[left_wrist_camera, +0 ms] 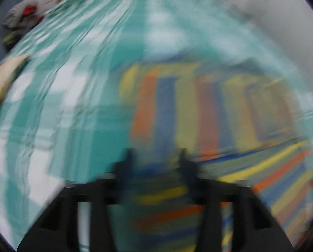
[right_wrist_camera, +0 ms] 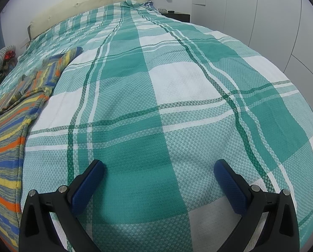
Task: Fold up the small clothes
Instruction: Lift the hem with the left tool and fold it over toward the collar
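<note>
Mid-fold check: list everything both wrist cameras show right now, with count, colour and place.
Striped garment: one, orange, blue, yellow and grey stripes, lying on the bed's left side; blurred in the left wrist view.
Bedspread: one, teal and white plaid, covering the bed.
Headboard: one, cream, at the far end of the bed.
Clothes pile: one, grey and red, far left beside the bed.
Wardrobe doors: white, right wall.
Nightstand: one, dark, beside the bed's far corner.
Left gripper: black, over striped cloth; state unclear through blur.
Right gripper: black with blue pads, open, empty, over the bedspread.
</note>
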